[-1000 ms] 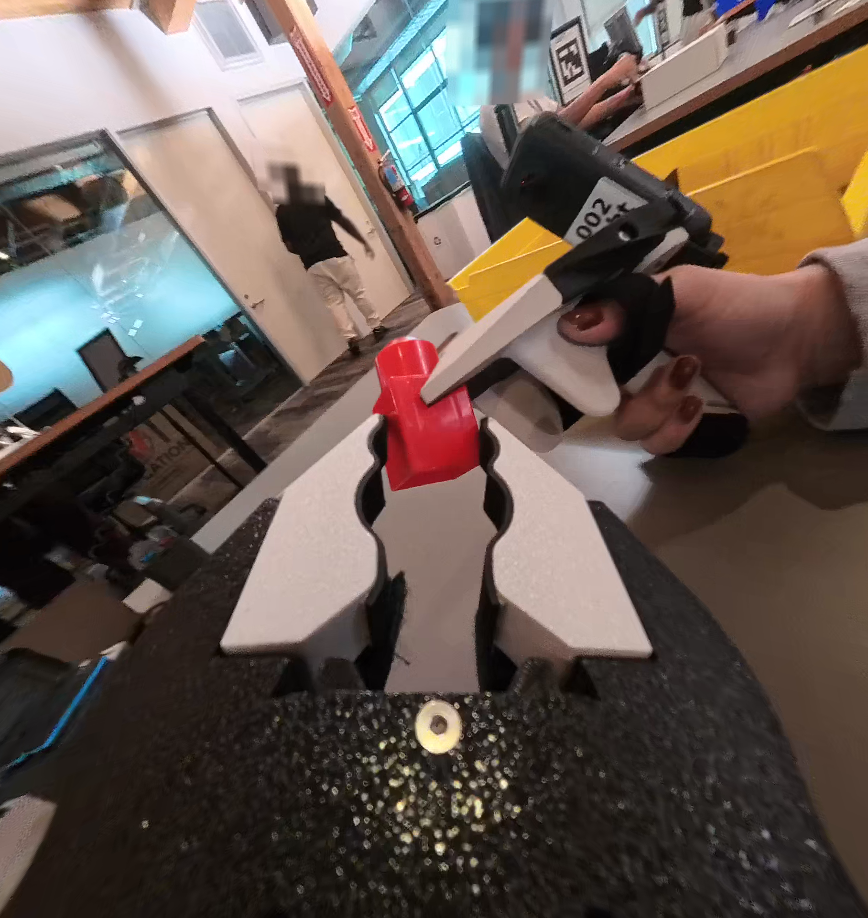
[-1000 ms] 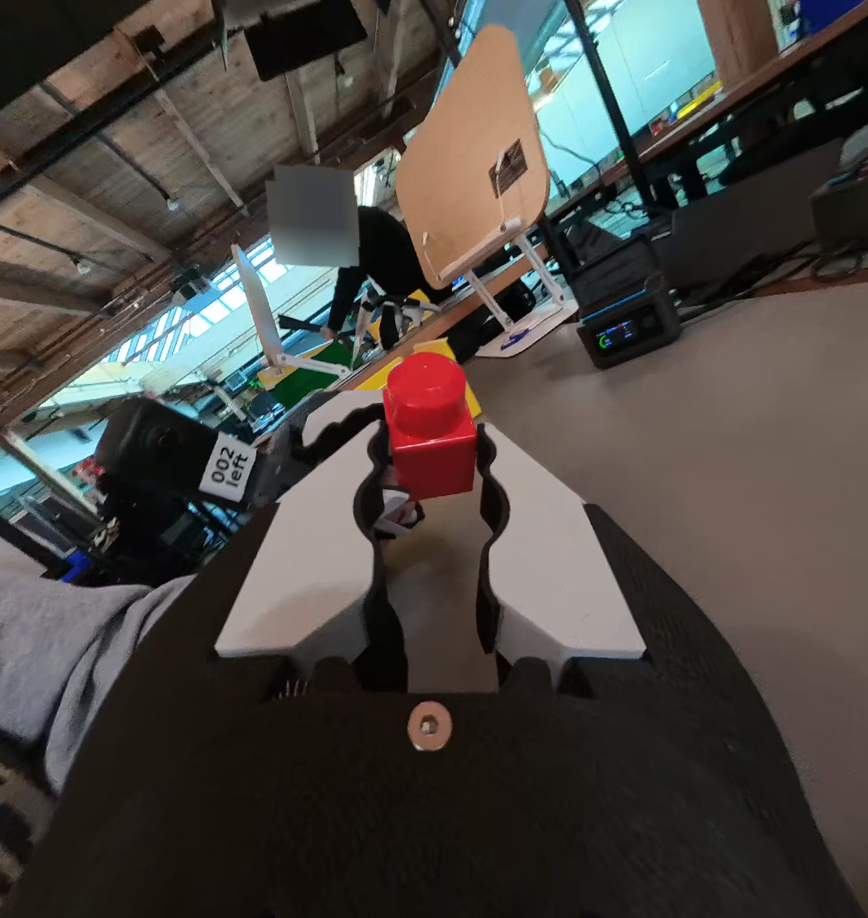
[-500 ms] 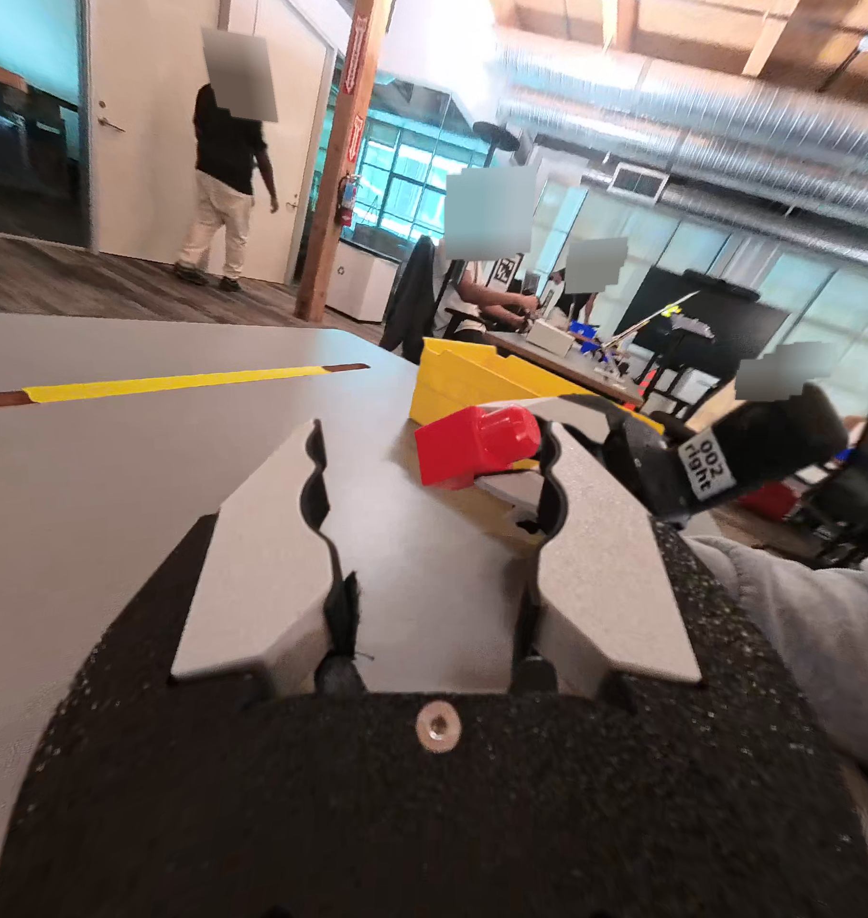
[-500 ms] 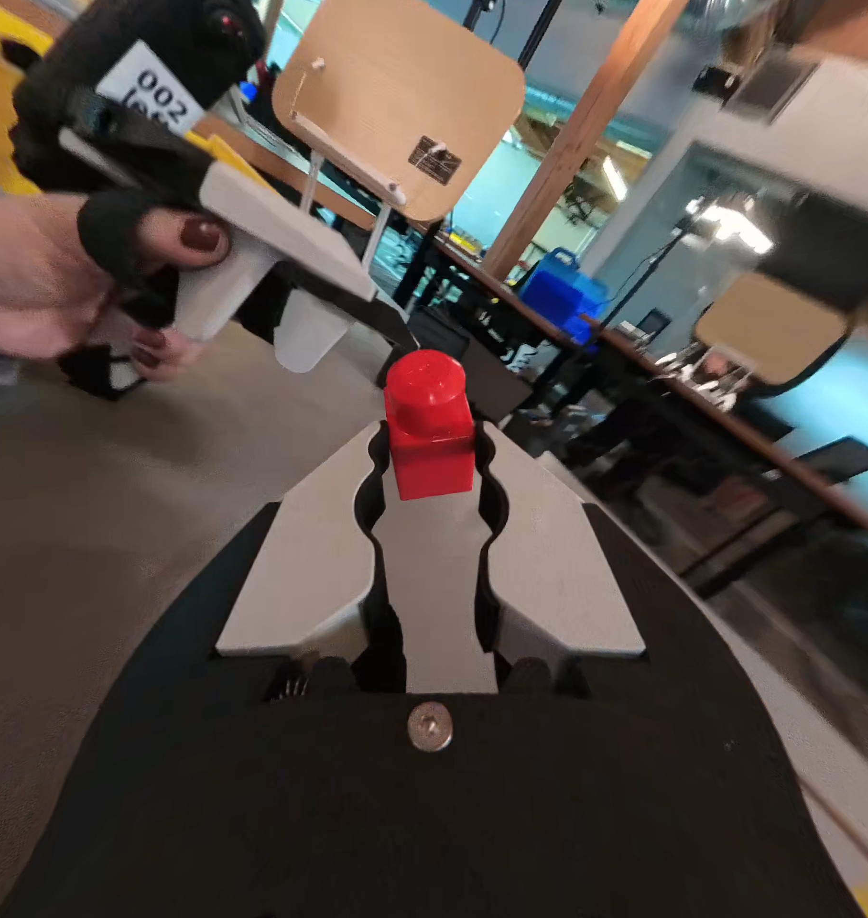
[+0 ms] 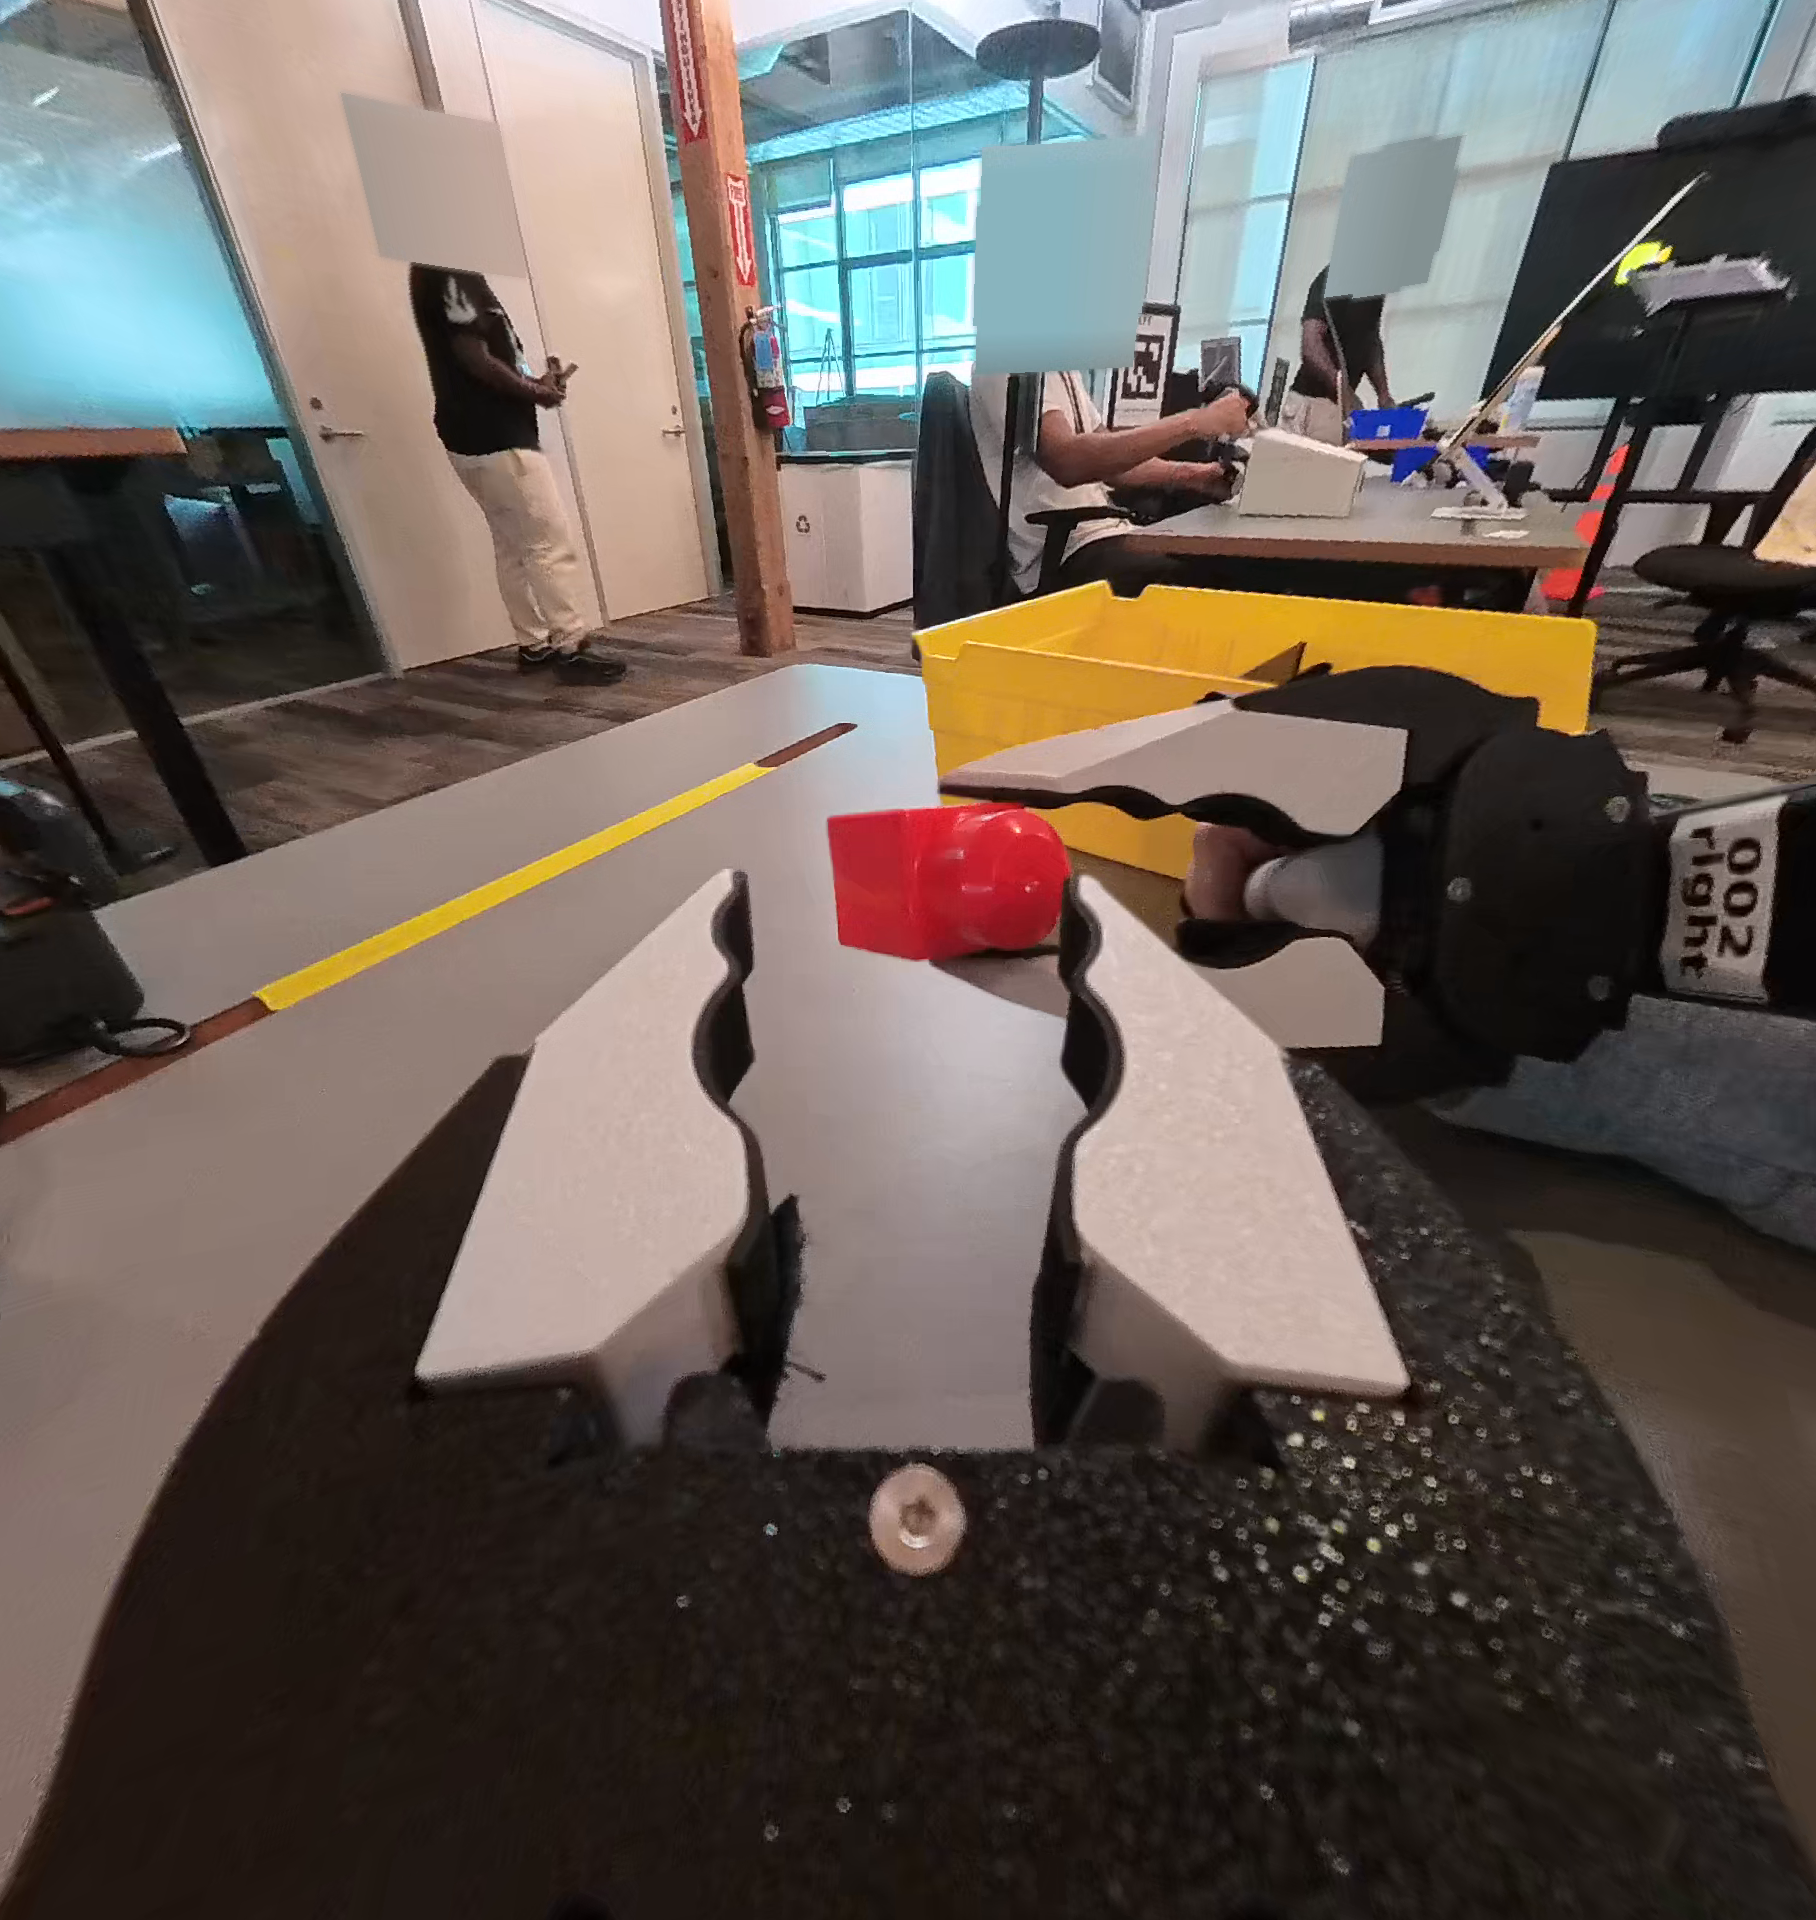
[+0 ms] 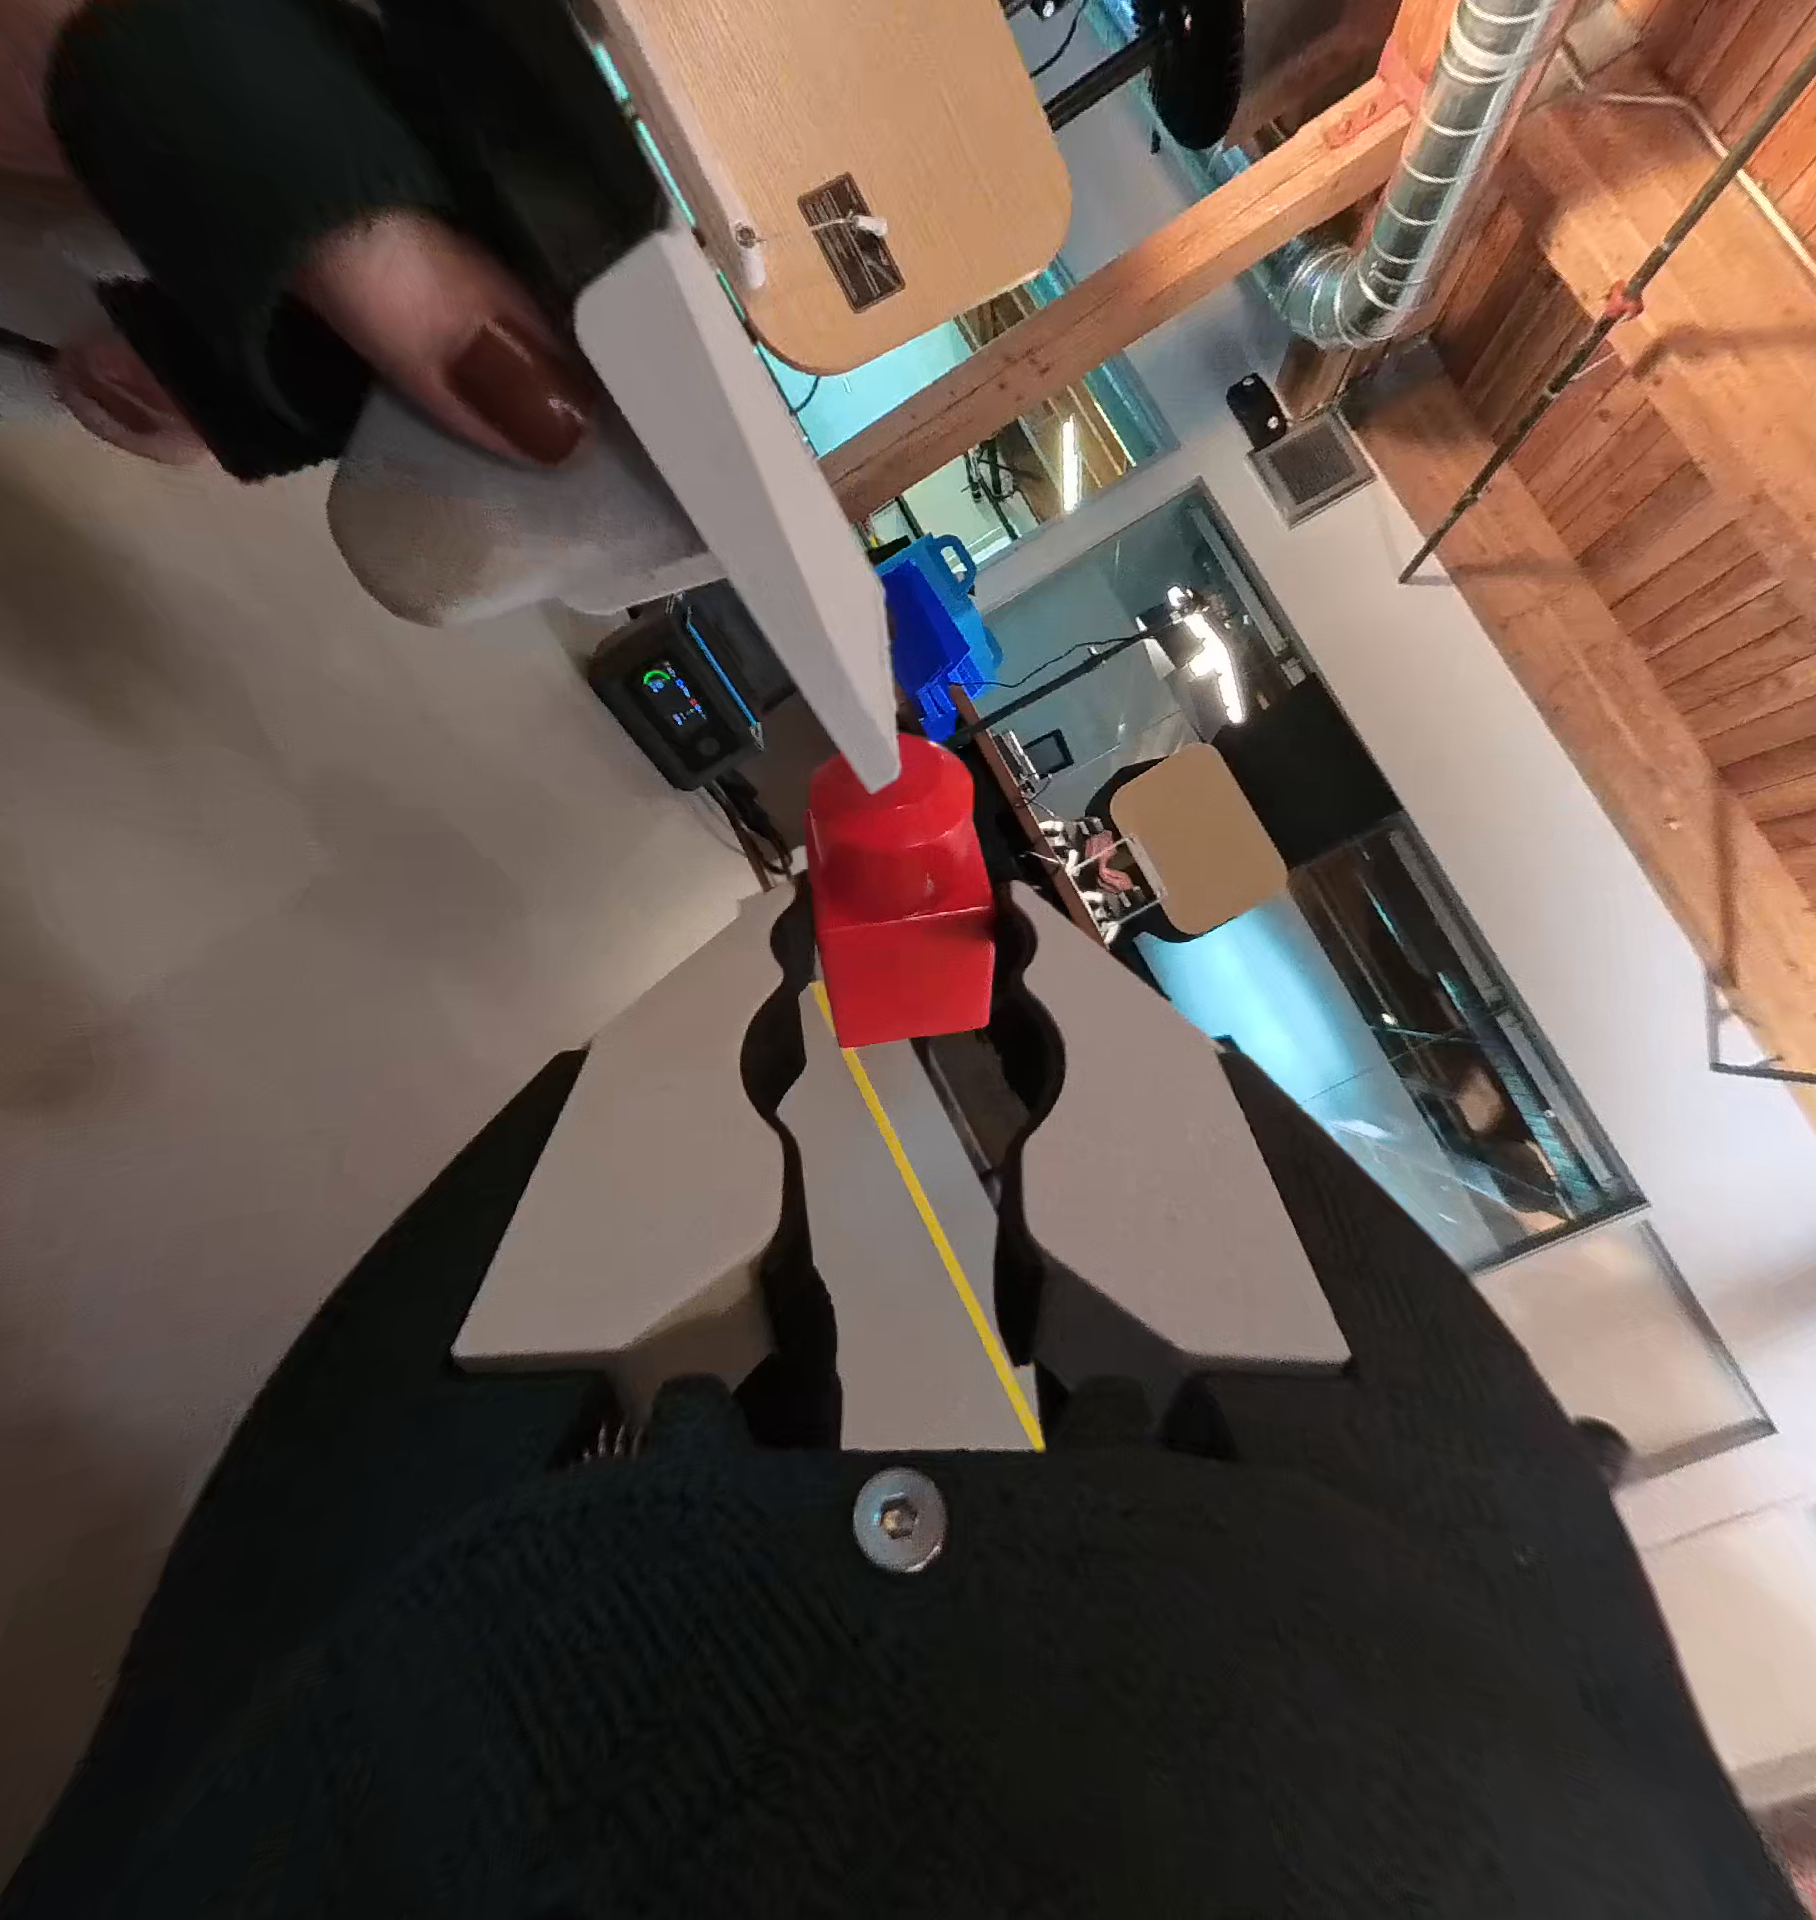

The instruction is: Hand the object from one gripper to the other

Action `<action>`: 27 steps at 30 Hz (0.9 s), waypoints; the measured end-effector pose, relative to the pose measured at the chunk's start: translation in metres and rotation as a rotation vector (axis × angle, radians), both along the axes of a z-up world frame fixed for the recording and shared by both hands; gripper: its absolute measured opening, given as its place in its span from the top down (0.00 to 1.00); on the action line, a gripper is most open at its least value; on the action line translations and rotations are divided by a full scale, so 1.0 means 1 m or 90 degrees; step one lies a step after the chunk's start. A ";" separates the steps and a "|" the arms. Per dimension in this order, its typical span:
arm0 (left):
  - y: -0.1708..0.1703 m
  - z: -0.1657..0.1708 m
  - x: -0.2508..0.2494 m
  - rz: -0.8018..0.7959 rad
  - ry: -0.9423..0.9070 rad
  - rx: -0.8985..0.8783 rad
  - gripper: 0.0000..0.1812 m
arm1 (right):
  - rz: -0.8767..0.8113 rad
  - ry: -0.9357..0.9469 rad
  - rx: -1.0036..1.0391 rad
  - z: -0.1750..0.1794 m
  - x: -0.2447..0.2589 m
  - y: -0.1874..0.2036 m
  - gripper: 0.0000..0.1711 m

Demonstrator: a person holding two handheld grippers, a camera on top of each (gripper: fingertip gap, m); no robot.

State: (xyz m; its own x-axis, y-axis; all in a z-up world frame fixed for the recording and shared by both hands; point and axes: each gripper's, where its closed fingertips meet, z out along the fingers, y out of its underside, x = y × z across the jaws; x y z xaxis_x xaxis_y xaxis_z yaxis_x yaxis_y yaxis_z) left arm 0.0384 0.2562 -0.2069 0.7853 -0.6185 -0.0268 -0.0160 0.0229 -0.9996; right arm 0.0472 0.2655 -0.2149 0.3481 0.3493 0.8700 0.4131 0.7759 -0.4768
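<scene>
— Holding the small red plastic block with a round knob (image 6: 899,914) tight is the right gripper (image 6: 904,935).
— And the left gripper (image 5: 909,925)?
— Its fingers are wide apart, tips just beside the block, above the grey tabletop (image 5: 260,1122).

We see a grey table (image 5: 384,1060) with a yellow tape line (image 5: 509,894) running toward one o'clock. At one o'clock on it sits a yellow bin (image 5: 997,707); at nine o'clock, a black device (image 5: 31,977).
</scene>
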 end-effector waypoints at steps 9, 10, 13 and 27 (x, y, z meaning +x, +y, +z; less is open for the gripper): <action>0.000 -0.002 0.004 0.010 0.029 0.006 0.71 | -0.043 -0.028 0.075 0.000 -0.001 0.003 0.81; 0.000 -0.002 0.006 0.007 0.027 0.005 0.72 | -0.048 -0.038 0.087 -0.001 -0.001 0.003 0.81; 0.001 -0.006 0.011 0.005 0.034 -0.010 0.74 | -0.063 -0.058 0.117 -0.002 -0.004 0.003 0.81; 0.017 -0.026 0.005 0.108 0.085 -0.054 0.82 | -0.057 -0.089 0.146 -0.008 -0.015 -0.003 0.81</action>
